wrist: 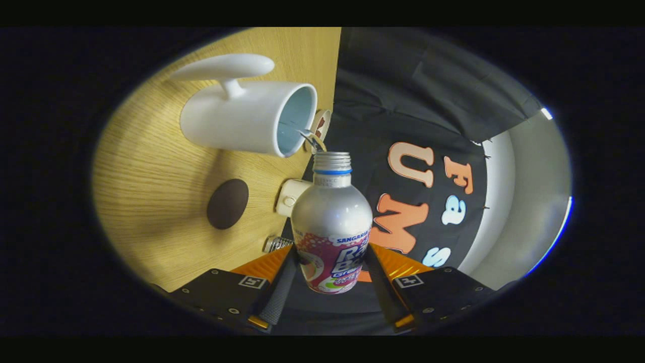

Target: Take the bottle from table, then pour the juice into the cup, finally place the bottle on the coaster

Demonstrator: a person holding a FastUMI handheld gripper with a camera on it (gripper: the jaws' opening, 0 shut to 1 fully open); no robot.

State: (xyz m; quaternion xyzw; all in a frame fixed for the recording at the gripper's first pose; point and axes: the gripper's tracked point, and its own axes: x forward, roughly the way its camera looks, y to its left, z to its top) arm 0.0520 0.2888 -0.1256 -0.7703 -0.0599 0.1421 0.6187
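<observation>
My gripper (331,259) is shut on a silver bottle (331,217) with a colourful label, one finger pressing on each side of its lower body. The view is rolled sideways, so the bottle is tipped over. Its cap is off, and the open threaded mouth (331,160) points at the rim of a white mug (247,118) standing on the wooden table (151,166). A thin glinting streak (311,139) runs between the bottle mouth and the mug's rim. The mug's inside looks pale blue. A dark brown round coaster (228,203) lies on the table beside the mug, off to the side of the bottle.
A small white fitting (289,197) and a metal coiled piece (276,244) sit at the table's edge close to the bottle. Beyond the edge hangs the booth's black cloth (403,101), with a pale wall (524,201) past it.
</observation>
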